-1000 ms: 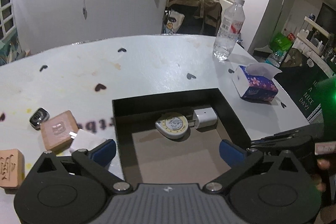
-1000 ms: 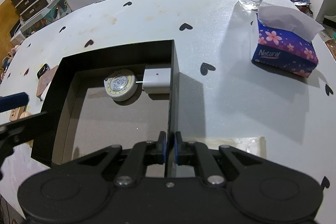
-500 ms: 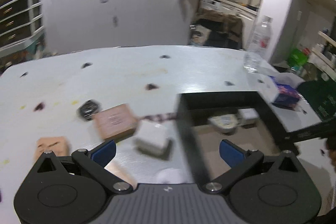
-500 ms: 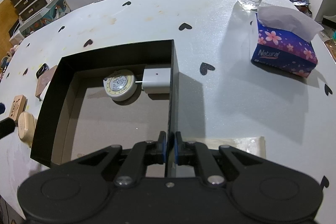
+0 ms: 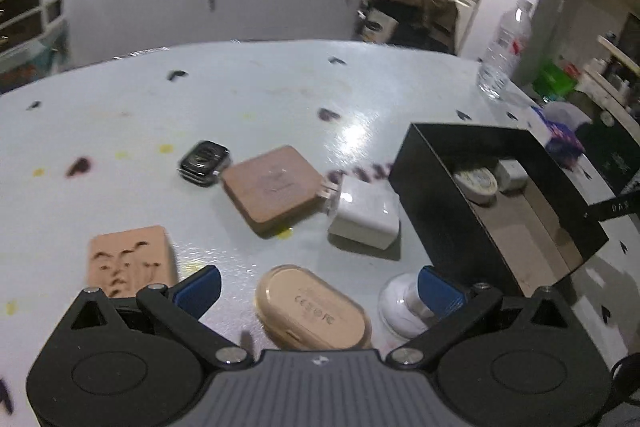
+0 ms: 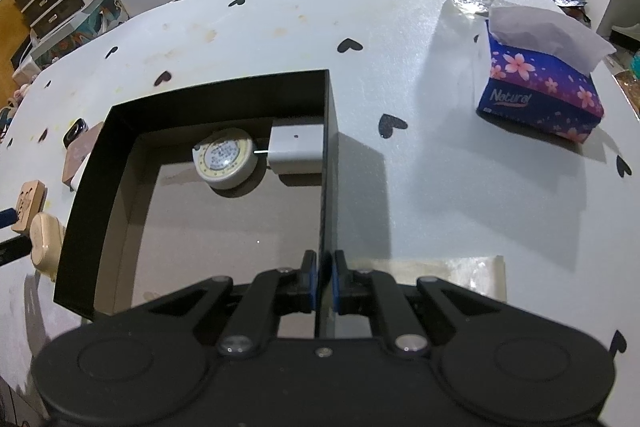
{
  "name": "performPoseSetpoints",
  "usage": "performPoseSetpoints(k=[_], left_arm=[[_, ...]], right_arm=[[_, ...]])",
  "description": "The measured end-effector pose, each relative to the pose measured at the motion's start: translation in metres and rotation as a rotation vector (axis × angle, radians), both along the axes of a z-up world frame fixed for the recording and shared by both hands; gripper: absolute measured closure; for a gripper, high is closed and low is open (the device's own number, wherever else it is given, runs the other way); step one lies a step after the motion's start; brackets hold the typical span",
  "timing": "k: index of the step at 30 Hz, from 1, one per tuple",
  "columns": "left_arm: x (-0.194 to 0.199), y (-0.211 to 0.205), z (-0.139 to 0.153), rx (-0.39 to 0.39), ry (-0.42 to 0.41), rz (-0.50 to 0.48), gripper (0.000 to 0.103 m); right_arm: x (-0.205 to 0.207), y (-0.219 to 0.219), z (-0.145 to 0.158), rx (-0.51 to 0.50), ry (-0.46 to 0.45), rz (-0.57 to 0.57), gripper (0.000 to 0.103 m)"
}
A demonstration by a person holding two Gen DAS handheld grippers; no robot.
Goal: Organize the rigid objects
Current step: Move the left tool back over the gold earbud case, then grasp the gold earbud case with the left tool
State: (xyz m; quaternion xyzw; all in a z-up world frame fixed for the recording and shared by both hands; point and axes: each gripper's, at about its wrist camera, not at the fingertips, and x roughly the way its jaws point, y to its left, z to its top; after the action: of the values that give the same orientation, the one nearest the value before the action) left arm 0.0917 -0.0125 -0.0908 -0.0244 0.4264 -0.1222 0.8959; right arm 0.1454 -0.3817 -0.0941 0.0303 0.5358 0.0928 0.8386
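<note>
The left gripper (image 5: 318,285) is spread wide and holds nothing; a second ago it looked down into the black box (image 5: 448,183), and it has since swung left to hang over the loose things on the worktop (image 5: 260,95). Between its fingers lies a beige oval case (image 5: 314,309), which looks like the next pick. Just beside the right finger sits a small white round thing (image 5: 400,303), too blurred to name. Farther out are a carved wooden block (image 5: 130,257), a white charger (image 5: 366,213) touching a brown square block (image 5: 274,187), and a black watch (image 5: 205,162) beyond that.

The right gripper (image 6: 323,281) has not moved: it stays clamped on the box's right wall, steadying it. Inside, at the far end, a round tape measure (image 6: 225,159) and a second white charger (image 6: 296,147) lie side by side.

So two items are stowed and about six wait outside; the task seems well short of halfway.
</note>
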Motion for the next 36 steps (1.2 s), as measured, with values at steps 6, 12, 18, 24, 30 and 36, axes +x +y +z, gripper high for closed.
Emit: performPoseSetpoints(k=[6, 12, 18, 24, 30, 36], left_arm=[[0.019, -0.004, -0.015, -0.035, 0.026, -0.048, 0.000], [0.011, -0.010, -0.019, -0.038, 0.057, -0.085, 0.001], [-0.008, -0.009, -0.019, -0.023, 0.067, -0.052, 0.001], [-0.018, -0.020, -0.022, 0.061, 0.057, 0.019, 0.011], [-0.019, -0.019, -0.020, 0.072, 0.050, 0.031, 0.019], [-0.019, -0.024, -0.020, 0.118, 0.048, 0.017, 0.026]], right_arm=[[0.001, 0.000, -0.002, 0.004, 0.004, -0.008, 0.095], [0.000, -0.001, -0.002, 0.008, 0.004, -0.010, 0.095], [0.000, -0.001, -0.002, 0.007, 0.003, -0.008, 0.095], [0.000, -0.001, -0.002, 0.006, 0.003, -0.008, 0.095], [-0.001, -0.001, -0.001, 0.008, 0.002, -0.007, 0.095], [-0.001, -0.001, -0.001, 0.011, 0.002, -0.008, 0.095]])
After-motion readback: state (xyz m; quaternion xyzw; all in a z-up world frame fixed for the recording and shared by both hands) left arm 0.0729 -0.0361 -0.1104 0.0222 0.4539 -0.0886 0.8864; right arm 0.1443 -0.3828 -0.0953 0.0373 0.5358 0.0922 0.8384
